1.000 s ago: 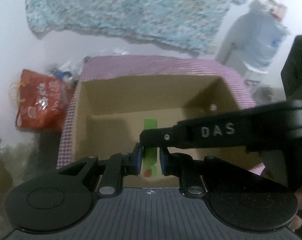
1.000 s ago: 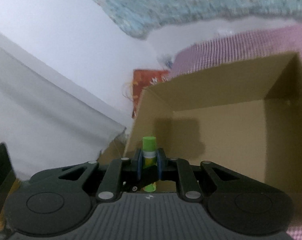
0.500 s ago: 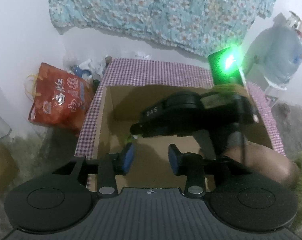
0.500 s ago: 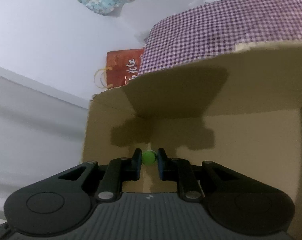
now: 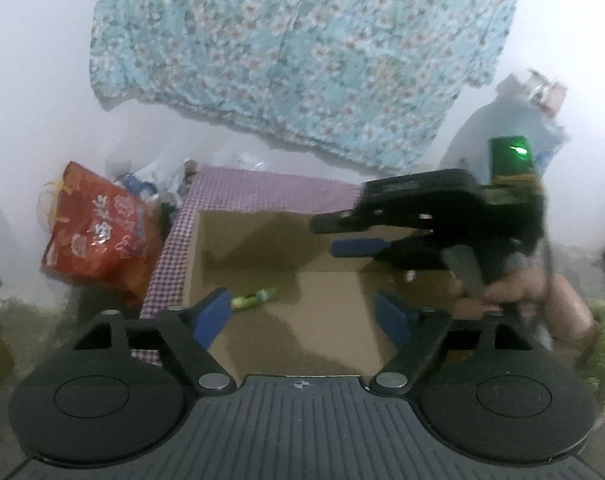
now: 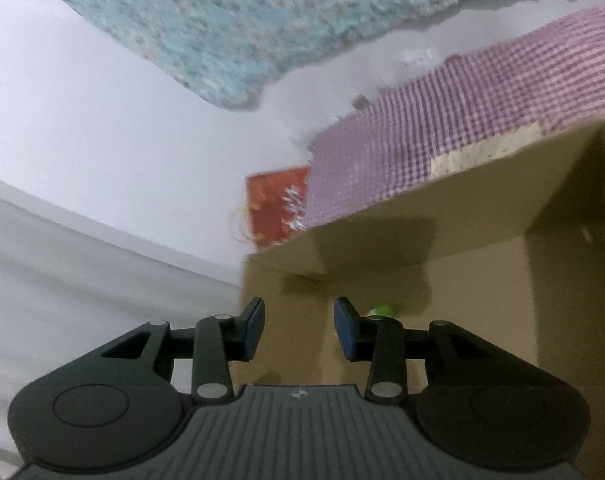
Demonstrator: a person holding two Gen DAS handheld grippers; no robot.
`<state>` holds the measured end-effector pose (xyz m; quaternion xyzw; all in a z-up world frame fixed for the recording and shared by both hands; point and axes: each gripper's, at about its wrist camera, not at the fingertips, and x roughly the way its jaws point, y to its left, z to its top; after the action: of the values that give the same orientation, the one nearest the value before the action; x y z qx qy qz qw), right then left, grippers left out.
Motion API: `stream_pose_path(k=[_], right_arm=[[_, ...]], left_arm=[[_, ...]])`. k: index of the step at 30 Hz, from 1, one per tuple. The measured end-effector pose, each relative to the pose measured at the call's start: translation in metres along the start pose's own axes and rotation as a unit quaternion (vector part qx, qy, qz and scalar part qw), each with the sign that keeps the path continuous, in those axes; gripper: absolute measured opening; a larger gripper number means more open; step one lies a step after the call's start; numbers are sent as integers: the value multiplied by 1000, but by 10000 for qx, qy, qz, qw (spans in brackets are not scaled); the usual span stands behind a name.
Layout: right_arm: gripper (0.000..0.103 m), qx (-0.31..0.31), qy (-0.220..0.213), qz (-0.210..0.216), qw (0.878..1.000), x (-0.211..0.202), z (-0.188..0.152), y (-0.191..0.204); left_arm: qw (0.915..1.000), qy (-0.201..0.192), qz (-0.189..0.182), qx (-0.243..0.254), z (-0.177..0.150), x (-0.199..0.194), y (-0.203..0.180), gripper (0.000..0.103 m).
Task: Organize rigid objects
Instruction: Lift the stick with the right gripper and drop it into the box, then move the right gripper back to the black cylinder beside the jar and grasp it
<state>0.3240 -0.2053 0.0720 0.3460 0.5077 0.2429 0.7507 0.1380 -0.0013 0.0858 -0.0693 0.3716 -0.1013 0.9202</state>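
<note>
A green glue stick (image 5: 254,297) lies on its side on the floor of the open cardboard box (image 5: 262,236), near the box's left wall. It shows as a green blur (image 6: 382,309) in the right wrist view. My left gripper (image 5: 302,314) is wide open and empty above the box's near edge. My right gripper (image 6: 298,328) is open and empty; in the left wrist view it (image 5: 326,236) hangs over the right part of the box, clear of the stick.
The box has purple checked covering (image 5: 262,188) on its flaps. A red printed bag (image 5: 98,232) stands left of it against the white wall. A floral cloth (image 5: 302,52) hangs above. A large water bottle (image 5: 502,128) stands at the right.
My right gripper opened and let go of the green glue stick, which now lies in the box, then drew back and up. My left gripper opened wide and pulled back.
</note>
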Motion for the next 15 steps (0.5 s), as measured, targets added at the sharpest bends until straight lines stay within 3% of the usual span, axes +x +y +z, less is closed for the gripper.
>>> stream_pose_path(k=[4,8,11,15], right_arm=[[41,-166,-261,283,9991,-58,-23,10],[44,-415,-584,391,9967,-121,-63,11],[51,-541,-910,231,9941,-154,-99,-8],[51,-366,-1106,-302,9927,-169,-143,-44]], left_arm=[[9996,-116,-266,-41,-9,-15,-3,101],[9985,58,-547,43,-22,-22,-7,103],[9972,236,-574,427,-38,-22,-19,103],[9927,537,-744,785,-64,-15,-34,103]])
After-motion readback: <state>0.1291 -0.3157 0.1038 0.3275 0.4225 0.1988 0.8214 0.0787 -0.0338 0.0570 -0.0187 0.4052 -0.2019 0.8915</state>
